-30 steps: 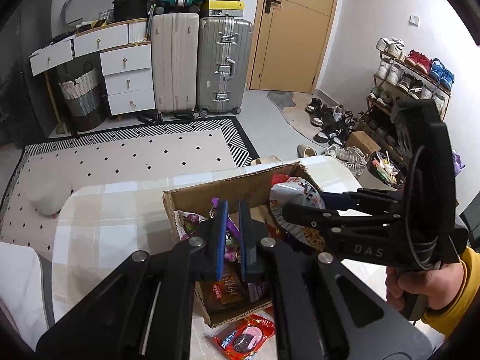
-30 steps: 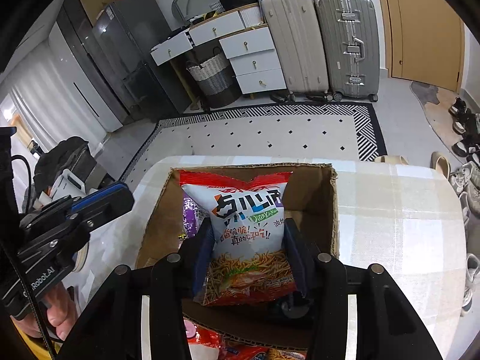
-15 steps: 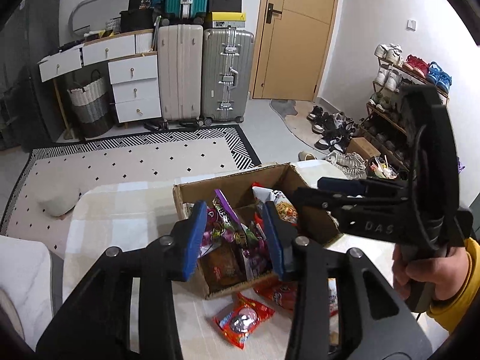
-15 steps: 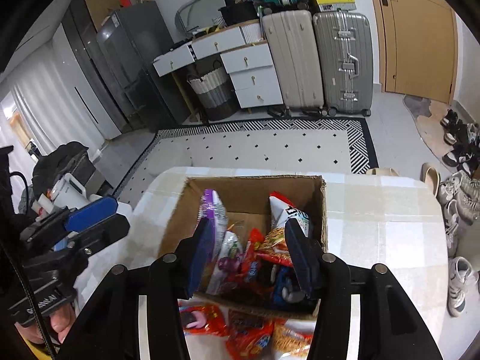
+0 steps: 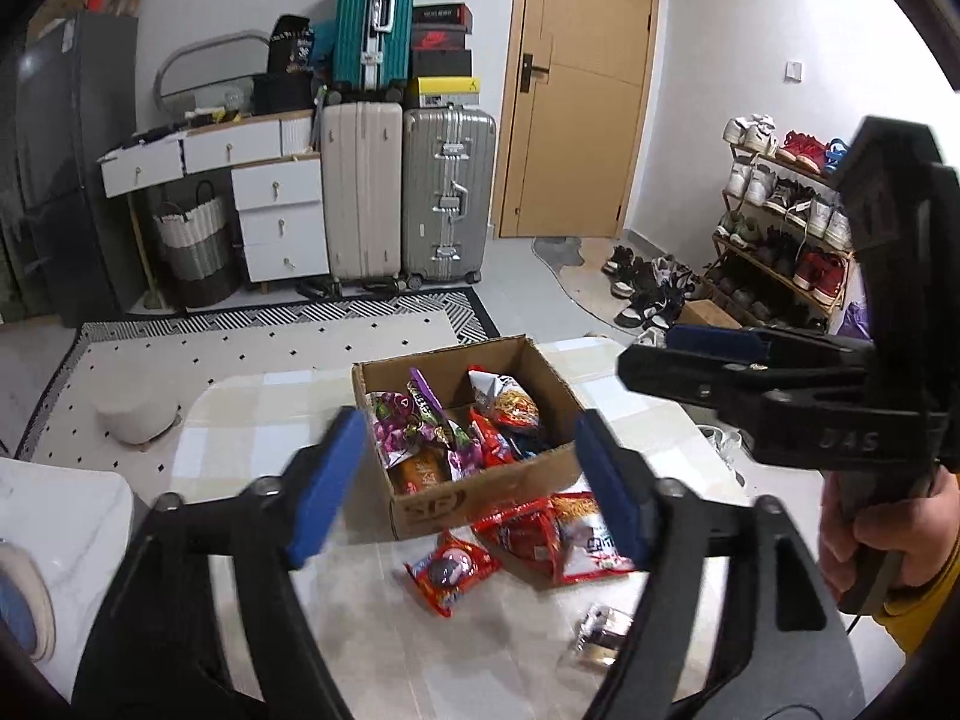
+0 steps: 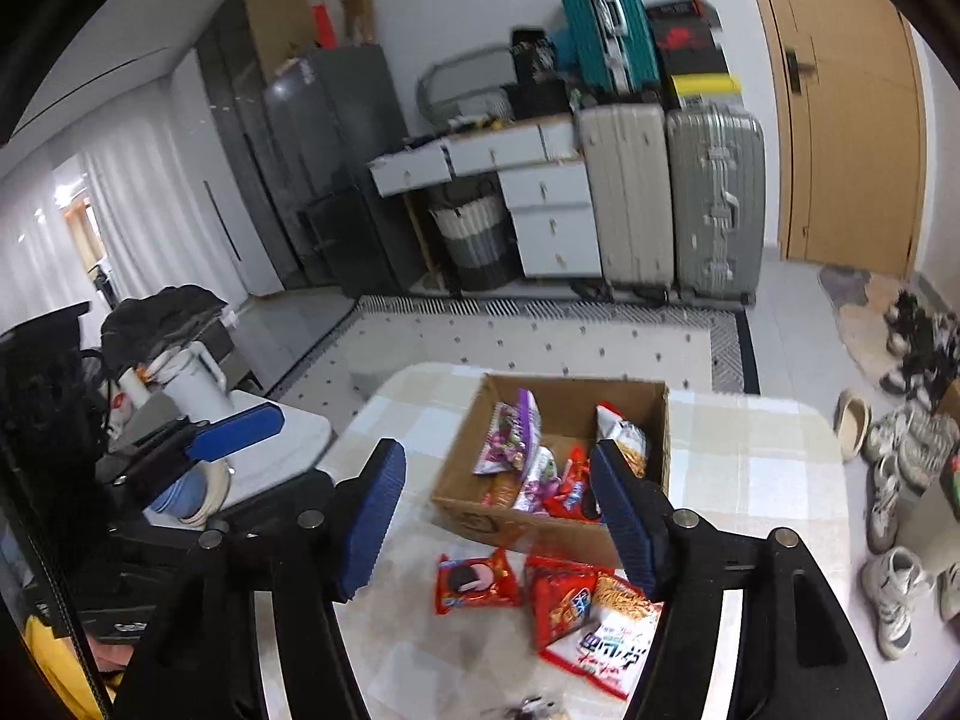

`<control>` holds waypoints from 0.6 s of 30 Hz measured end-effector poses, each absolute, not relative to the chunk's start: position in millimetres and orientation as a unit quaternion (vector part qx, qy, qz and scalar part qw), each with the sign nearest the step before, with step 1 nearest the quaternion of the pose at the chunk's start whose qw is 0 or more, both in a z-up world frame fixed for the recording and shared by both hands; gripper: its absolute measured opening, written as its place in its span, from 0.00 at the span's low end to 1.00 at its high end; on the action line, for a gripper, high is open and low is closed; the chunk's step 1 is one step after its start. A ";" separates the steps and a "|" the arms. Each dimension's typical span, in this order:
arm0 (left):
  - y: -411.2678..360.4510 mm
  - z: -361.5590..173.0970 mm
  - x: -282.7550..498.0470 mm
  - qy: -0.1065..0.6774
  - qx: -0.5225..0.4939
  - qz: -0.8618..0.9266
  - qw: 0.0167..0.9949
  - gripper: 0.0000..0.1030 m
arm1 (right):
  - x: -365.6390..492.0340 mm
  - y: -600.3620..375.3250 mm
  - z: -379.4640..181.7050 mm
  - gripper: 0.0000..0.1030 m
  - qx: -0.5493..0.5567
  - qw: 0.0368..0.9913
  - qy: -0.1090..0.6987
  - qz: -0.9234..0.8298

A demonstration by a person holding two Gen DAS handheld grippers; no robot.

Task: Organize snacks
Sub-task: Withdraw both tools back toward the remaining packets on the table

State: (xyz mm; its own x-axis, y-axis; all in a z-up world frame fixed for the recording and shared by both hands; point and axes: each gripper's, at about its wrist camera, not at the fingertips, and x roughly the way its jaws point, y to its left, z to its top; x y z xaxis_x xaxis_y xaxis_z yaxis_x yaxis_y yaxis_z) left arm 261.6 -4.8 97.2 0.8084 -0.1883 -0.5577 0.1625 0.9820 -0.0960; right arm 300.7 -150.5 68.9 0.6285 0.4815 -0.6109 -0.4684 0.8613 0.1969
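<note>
My left tool and right tool, jaws just spreading and empty, hover above the snack-filled cardboard box; loose packets lie at six o'clock on the desk.

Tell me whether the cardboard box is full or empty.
Partly full. The cardboard box stands open-topped with several snack packets inside, and bare cardboard wall shows above them.

Matt brown cardboard box — glossy, crinkled foil snack packets inside and beside it. The worktop wears a smooth checked cover; the suitcases look like ribbed hard shell — faintly shiny.
</note>
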 end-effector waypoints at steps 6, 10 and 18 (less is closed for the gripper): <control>-9.4 128.5 185.7 0.258 -0.021 -0.089 0.962 0.79 | 209.5 -161.8 116.3 0.87 -0.012 0.939 0.223 0.263; -12.0 140.5 136.6 0.237 -0.022 -0.082 0.968 0.83 | 149.9 -164.9 131.7 0.91 -0.022 0.947 0.168 0.271; -11.3 150.9 42.5 0.210 -0.040 -0.076 0.974 1.00 | 81.5 -170.3 121.5 0.97 -0.041 0.949 0.161 0.266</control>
State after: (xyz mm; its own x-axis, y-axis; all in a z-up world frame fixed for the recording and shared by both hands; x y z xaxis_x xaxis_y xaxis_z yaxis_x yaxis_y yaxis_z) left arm 42.5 -11.3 150.9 0.9000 -0.1652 -0.4034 0.1312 0.9852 -0.1106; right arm 81.5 -170.3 121.5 0.8063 0.4926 -0.3274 -0.5189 0.8548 0.0079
